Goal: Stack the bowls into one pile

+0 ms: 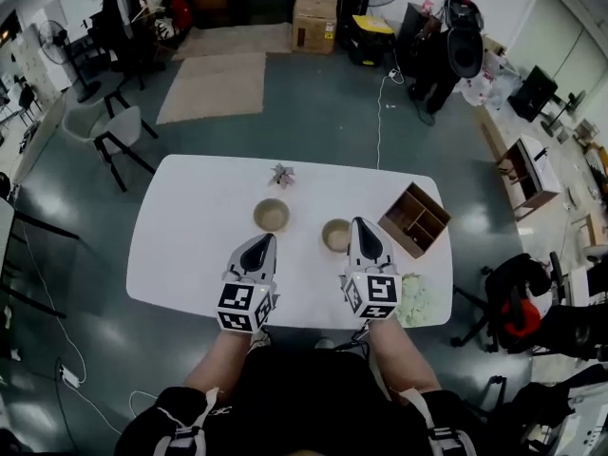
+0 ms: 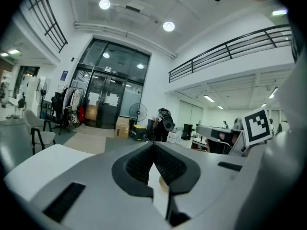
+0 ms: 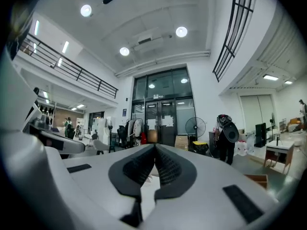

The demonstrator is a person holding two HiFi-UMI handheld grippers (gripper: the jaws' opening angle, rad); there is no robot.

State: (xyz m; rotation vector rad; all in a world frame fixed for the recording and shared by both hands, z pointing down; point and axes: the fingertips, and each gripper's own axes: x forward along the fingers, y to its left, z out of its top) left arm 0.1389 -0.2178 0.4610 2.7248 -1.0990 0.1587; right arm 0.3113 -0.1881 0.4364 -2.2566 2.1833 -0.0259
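Note:
Two tan bowls stand apart on the white table (image 1: pixel 190 217): one bowl (image 1: pixel 271 215) near the middle and a second bowl (image 1: pixel 335 235) to its right. My left gripper (image 1: pixel 258 244) hovers just short of the middle bowl, jaws shut and empty; a sliver of a bowl (image 2: pixel 163 183) shows below its tips. My right gripper (image 1: pixel 365 228) sits beside the second bowl, on its right, jaws shut with nothing between them. Both grippers (image 2: pixel 154 144) (image 3: pixel 155 147) point nearly level across the table.
A wooden compartment box (image 1: pixel 415 218) lies at the table's right, a pale green cloth (image 1: pixel 414 302) at the front right corner, and a small spiky ornament (image 1: pixel 281 175) at the back. Chairs (image 1: pixel 114 136) stand to the left; a cardboard box (image 1: pixel 314 19) is far behind.

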